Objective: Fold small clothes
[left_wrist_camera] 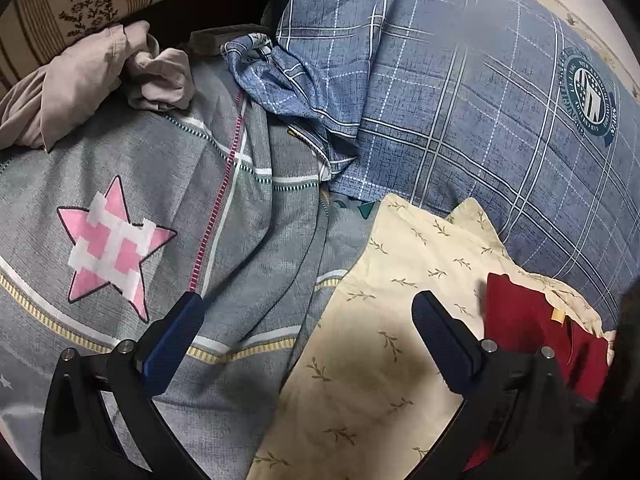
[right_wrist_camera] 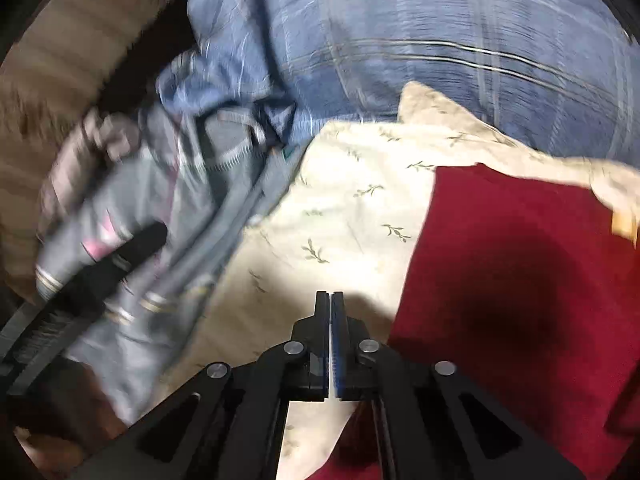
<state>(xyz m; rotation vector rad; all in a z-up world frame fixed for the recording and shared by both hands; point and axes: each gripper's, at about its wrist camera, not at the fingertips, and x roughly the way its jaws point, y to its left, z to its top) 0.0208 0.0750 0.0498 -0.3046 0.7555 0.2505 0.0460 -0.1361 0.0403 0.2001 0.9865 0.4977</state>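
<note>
A small red garment (left_wrist_camera: 536,320) lies on a cream cloth with a leaf print (left_wrist_camera: 384,320); both also show in the right wrist view, the red garment (right_wrist_camera: 520,280) to the right of the cream cloth (right_wrist_camera: 344,220). My left gripper (left_wrist_camera: 308,312) is open and empty, over the grey bedding and the cream cloth's left edge. My right gripper (right_wrist_camera: 330,300) is shut with its jaws pressed together and nothing seen between them, above the cream cloth beside the red garment's left edge. The right wrist view is blurred. The left gripper (right_wrist_camera: 120,252) shows there at left.
A grey quilt with a pink star (left_wrist_camera: 112,240) covers the bed at left. A blue plaid duvet (left_wrist_camera: 460,100) is heaped behind. A crumpled beige-pink garment (left_wrist_camera: 92,84) lies at far left, under a striped floral pillow (left_wrist_camera: 60,4).
</note>
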